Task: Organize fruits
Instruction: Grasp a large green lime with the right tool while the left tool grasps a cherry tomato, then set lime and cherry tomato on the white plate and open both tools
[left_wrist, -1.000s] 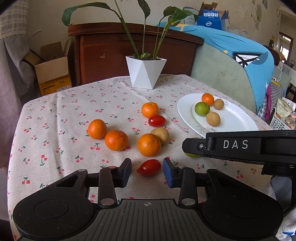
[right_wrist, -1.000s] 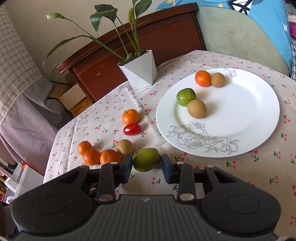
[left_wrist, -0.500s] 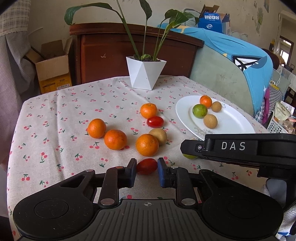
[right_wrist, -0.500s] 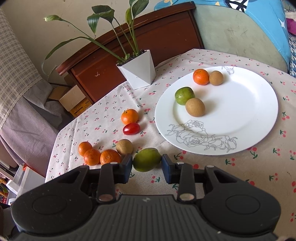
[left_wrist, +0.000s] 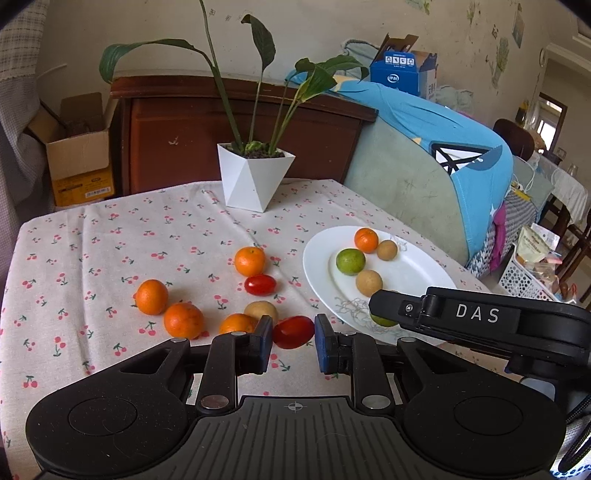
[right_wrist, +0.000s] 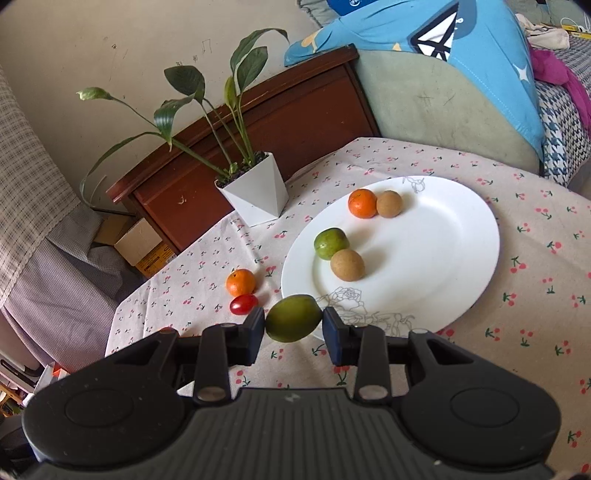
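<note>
Left hand-held gripper (left_wrist: 293, 338) had closed on red tomato (left_wrist: 293, 332), lifting it off worktop (left_wrist: 110, 236). Right hand-held gripper (right_wrist: 293, 326) kept grasping green fruit (right_wrist: 293, 317), raised beside plate (right_wrist: 461, 236). Both likely headed to plate.

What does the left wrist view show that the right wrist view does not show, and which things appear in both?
Only the left wrist view shows the left gripper shut on a red tomato, three oranges and a brown fruit on the cloth. Only the right wrist view shows the right gripper fingertips holding a green fruit. Both show the white plate with four fruits, the potted plant, one orange and a second tomato.
</note>
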